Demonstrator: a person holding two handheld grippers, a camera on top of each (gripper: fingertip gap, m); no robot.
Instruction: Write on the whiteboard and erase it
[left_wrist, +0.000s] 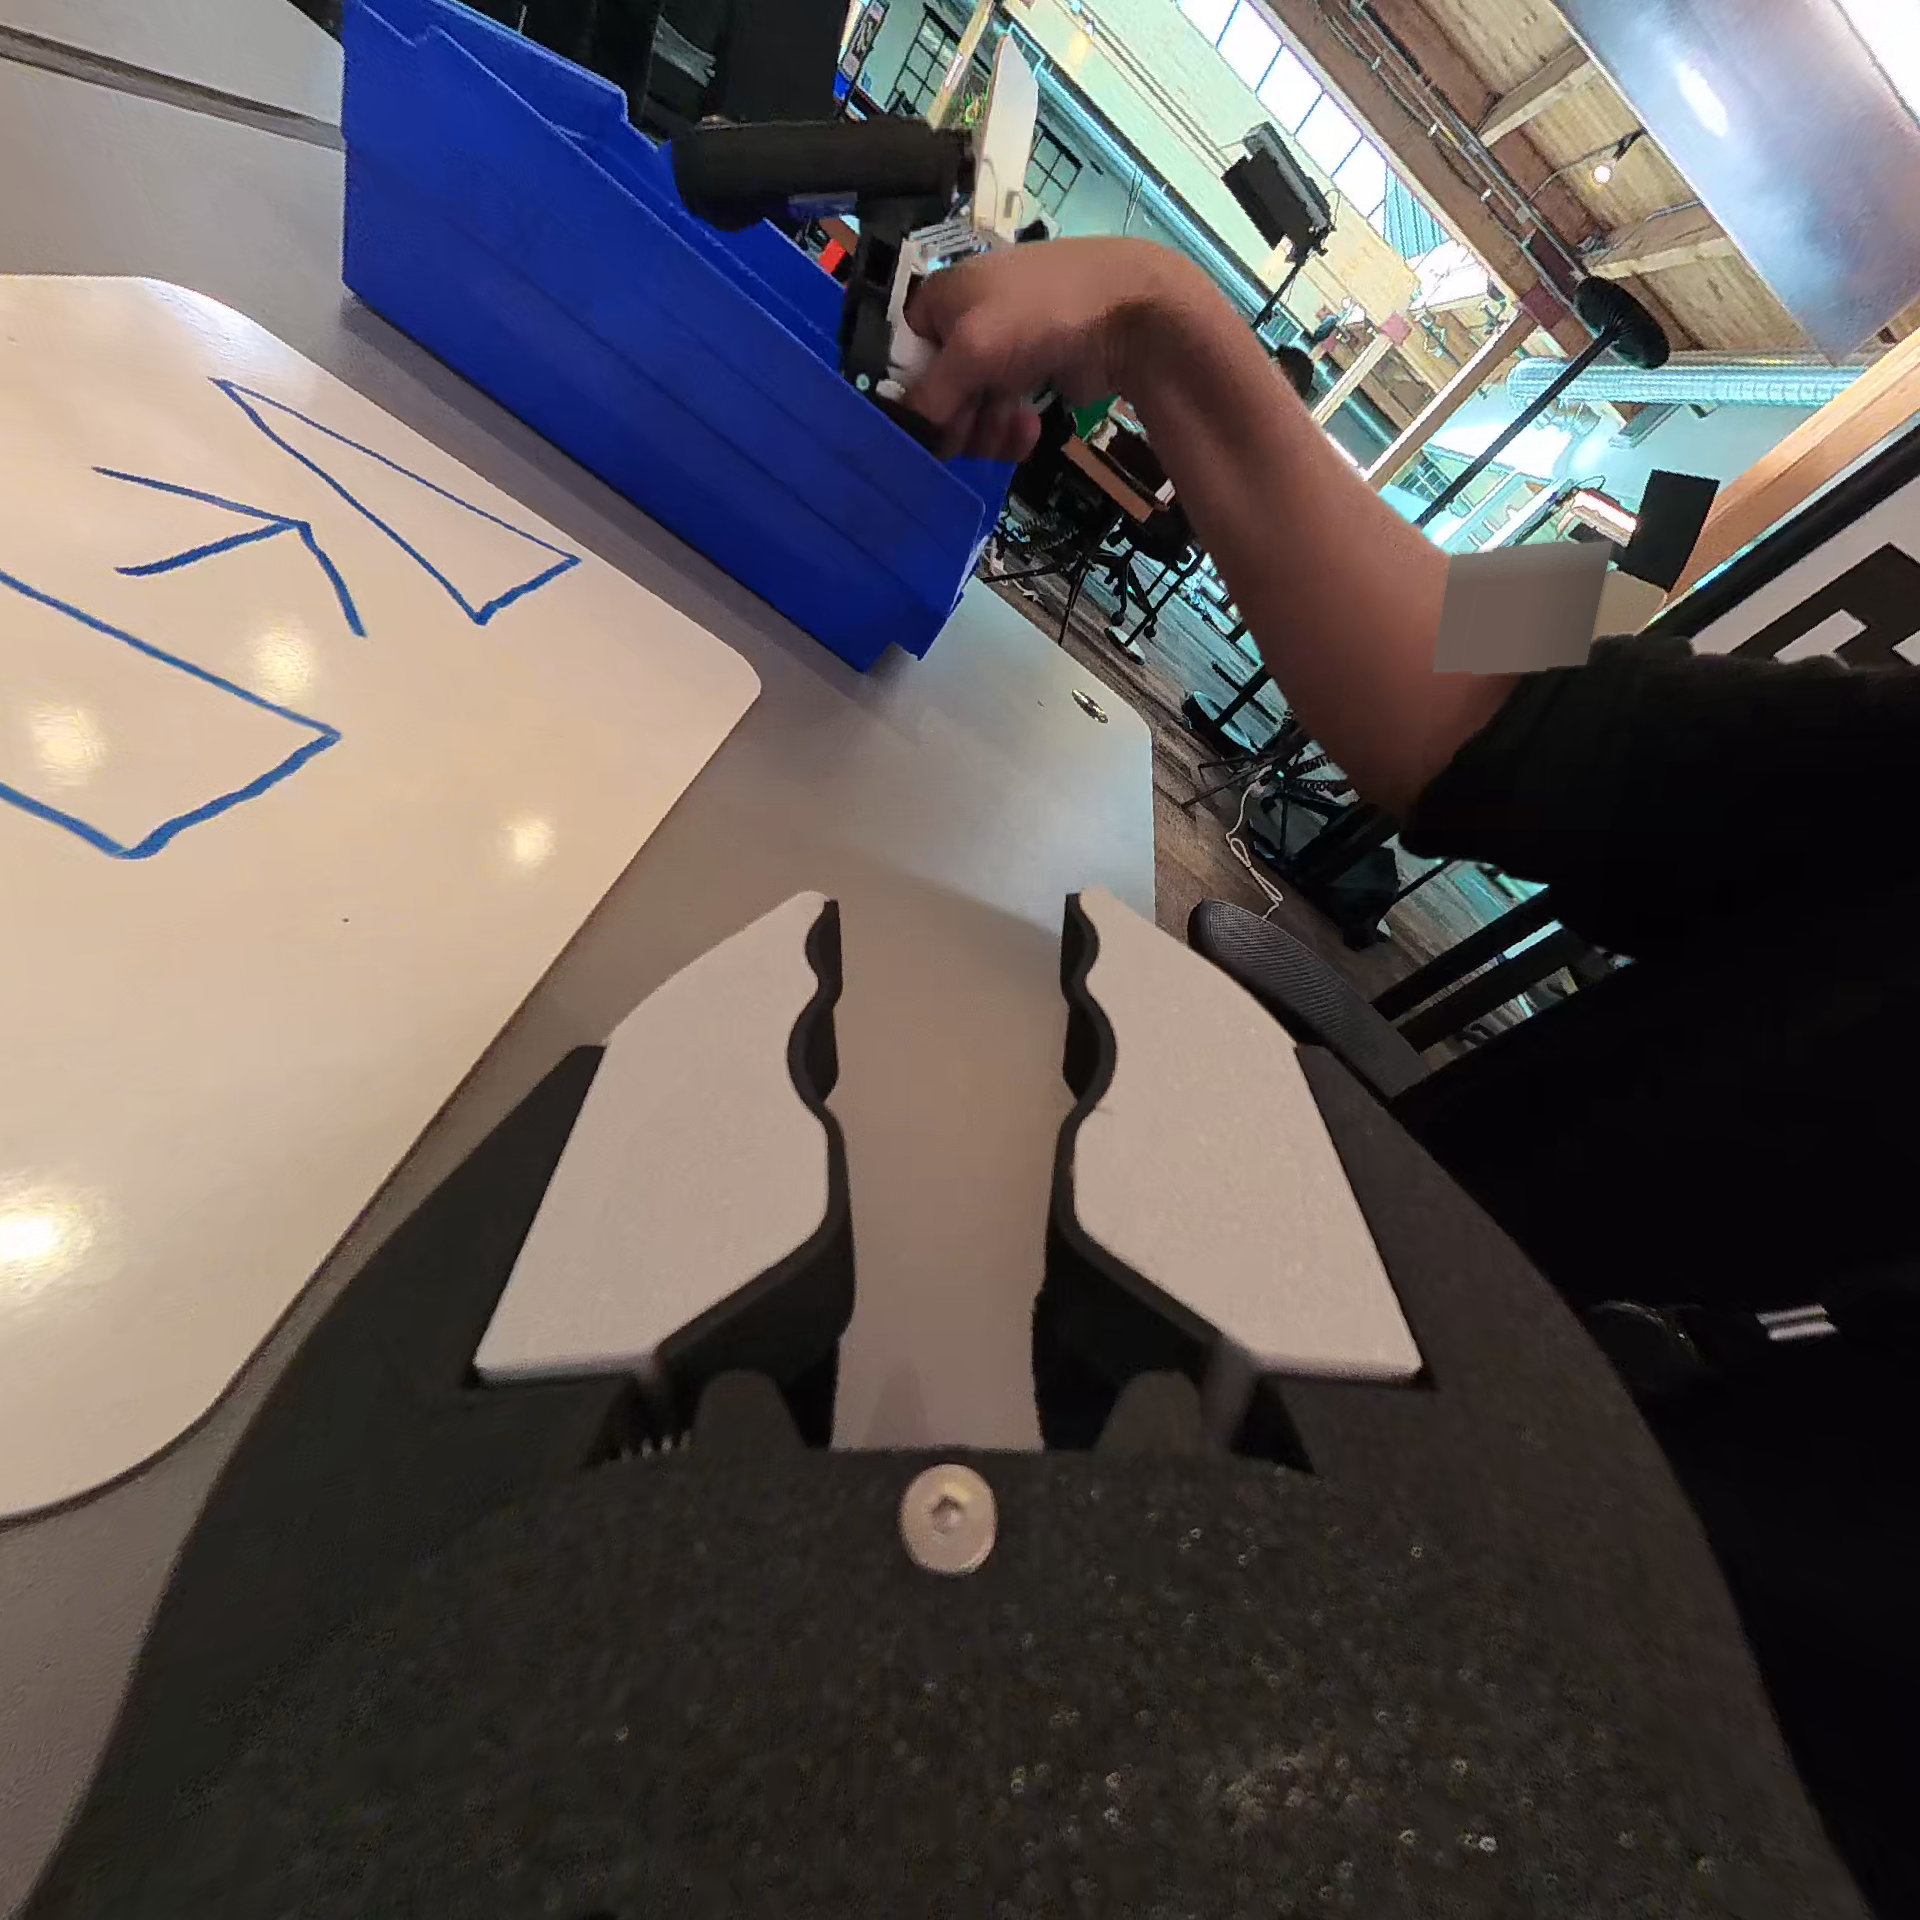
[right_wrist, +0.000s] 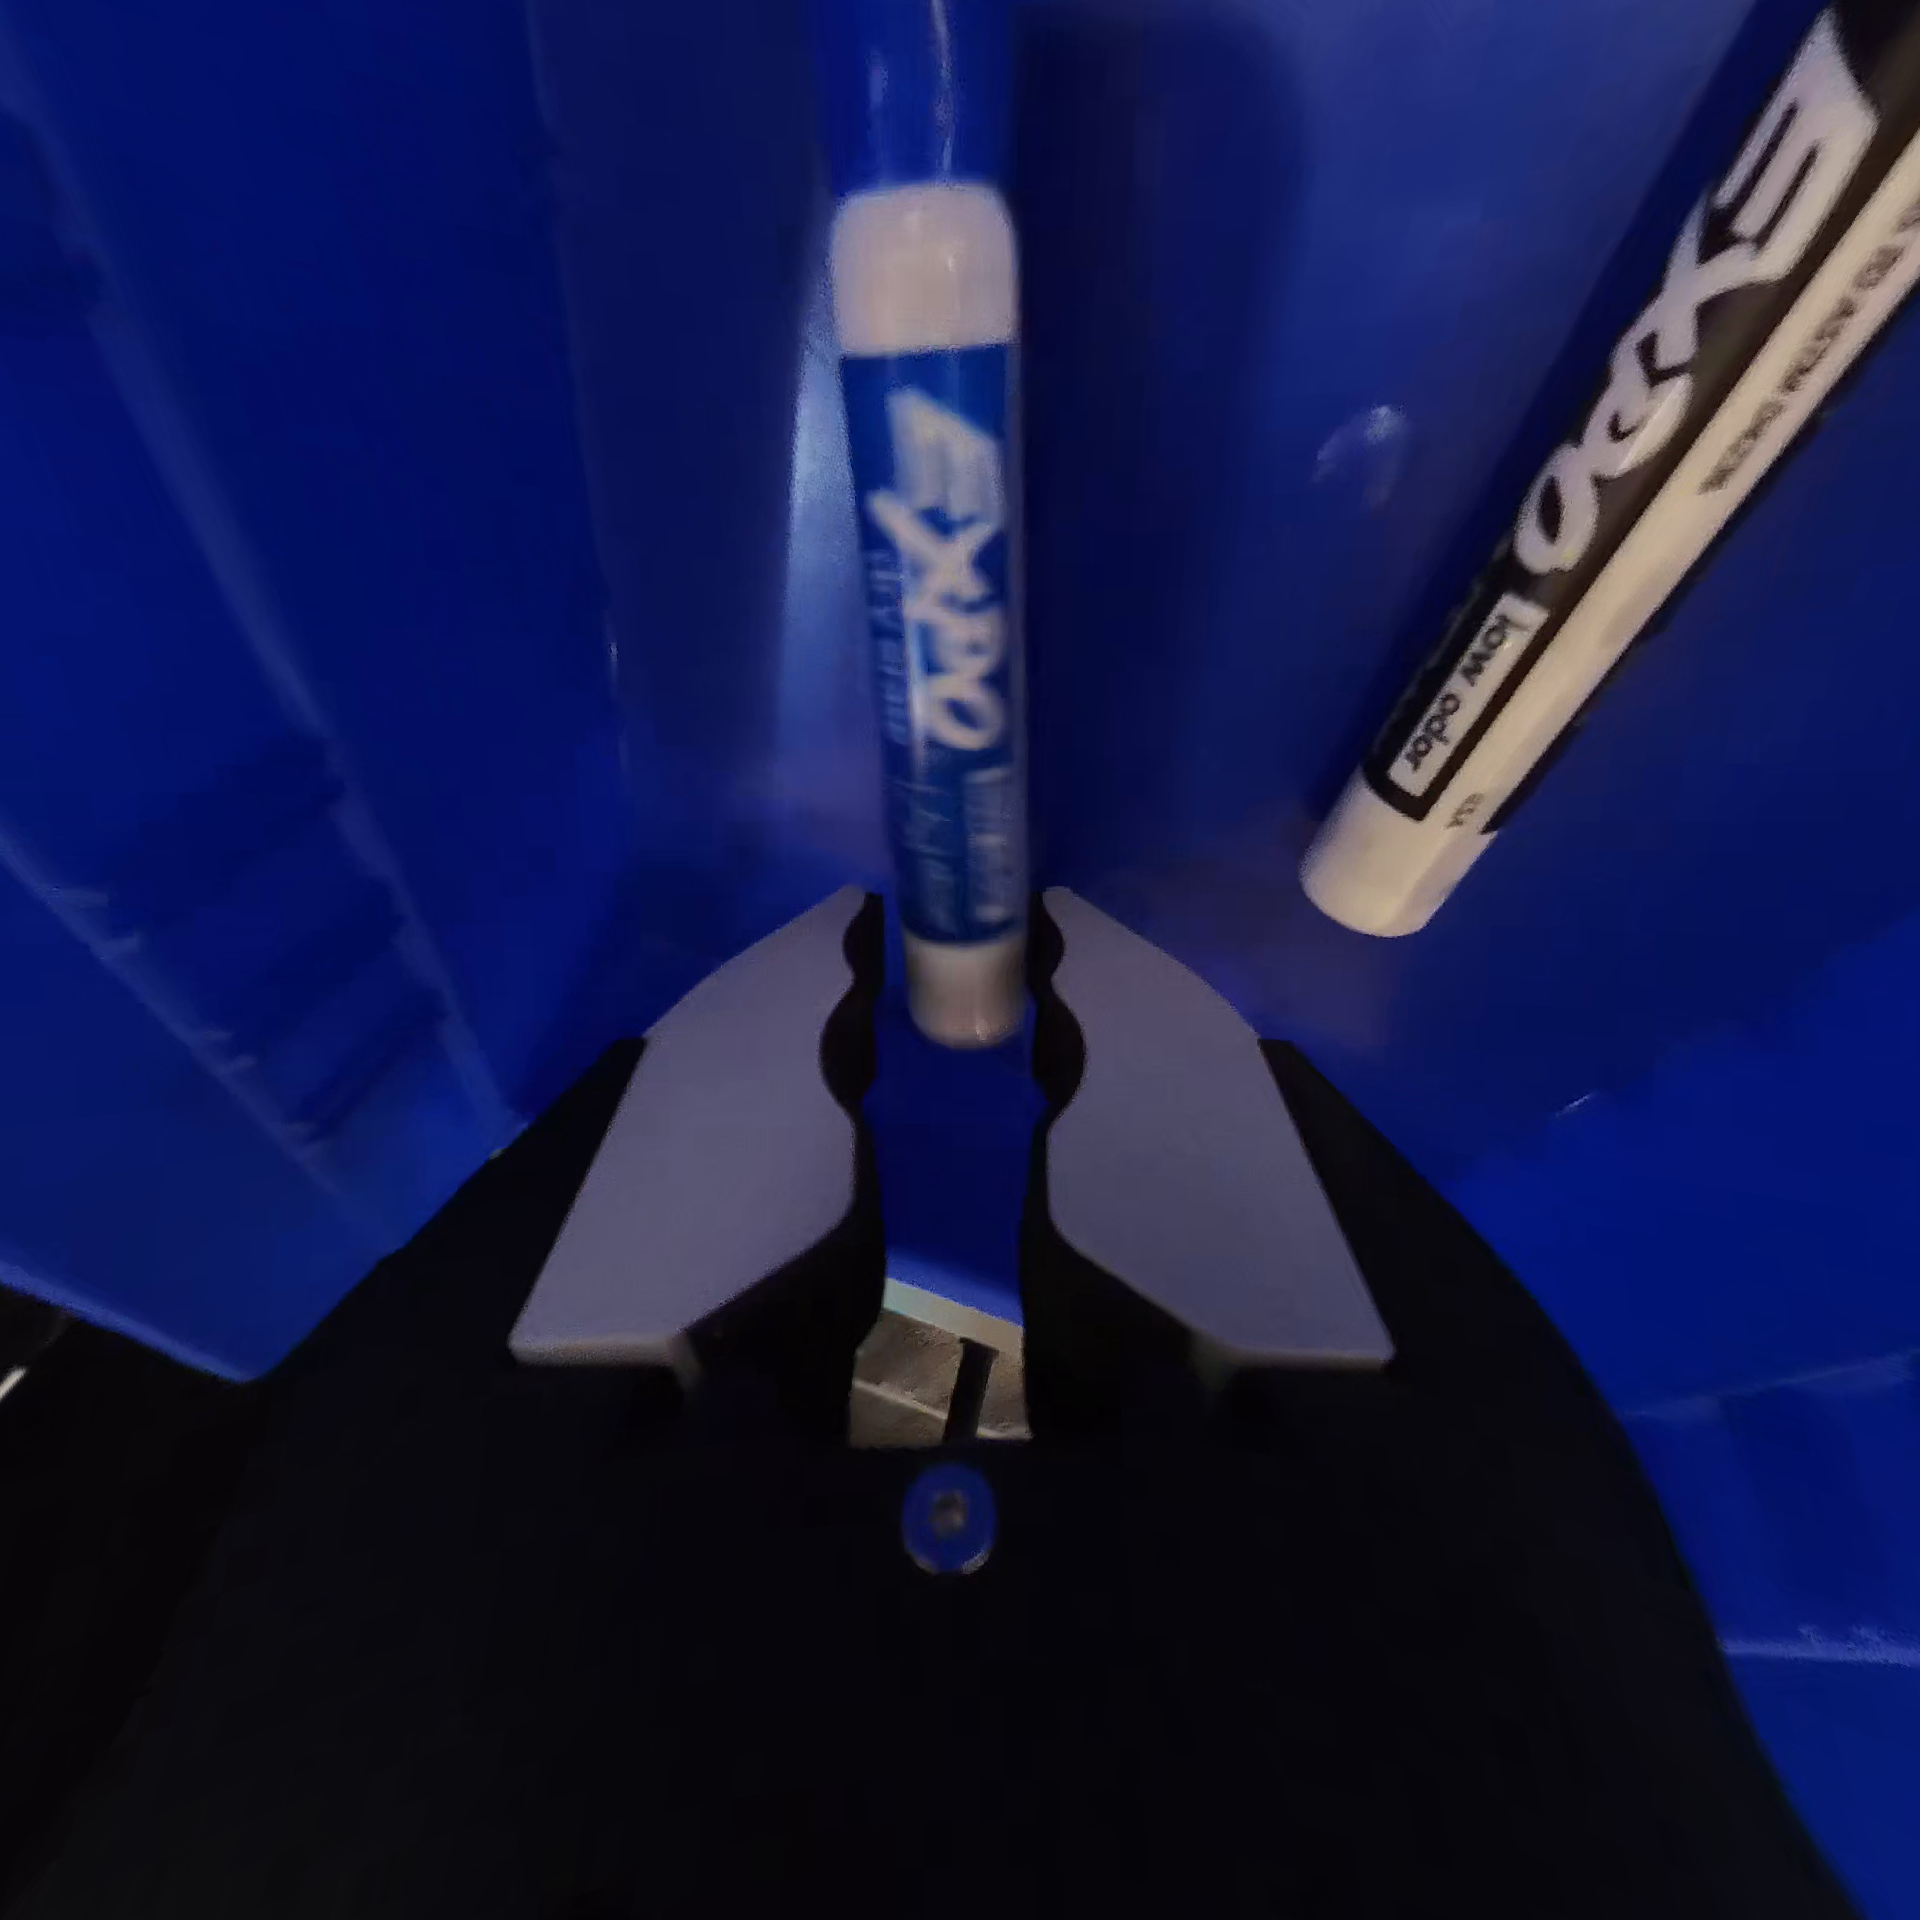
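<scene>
Lying flat on the grey desk (left_wrist: 935, 790), the whiteboard (left_wrist: 312, 935) has blue marker drawings on it already: a couple of box-ish outlines and an arrow shape w/ ceiling lights glaring off the surface. It's got rounded corners and sits just beside the blue bin (left_wrist: 644, 416), not quite touching afaict.

Blue marker (right_wrist: 940, 582) is inside that bin, seen from the right wrist view. Its white butt end sits right between the fingertips of the right tool (right_wrist: 954, 940), but there's a visible gap on both sides, so the tool is open around it, not clamped. Marker runs straight away from the cam along the bin floor/wall, pic is a bit blurry tbh. A second marker, black (right_wrist: 1621, 468), lies off to the right at a slant, well clear of the fingers.

Left tool (left_wrist: 948, 925) hovers over the desk edge next to the board's near corner, fingers spread apart w/ nothing between them, just grey desk showing thru the gap.

From the left wrist view you can also see the person's hand (left_wrist: 997, 353) gripping the right tool's handle, arm stretched out over the bin, tool nose dipped down into it. Black sleeve on the right. Bg is an office/workshop space w/ chairs and ducting.
</scene>
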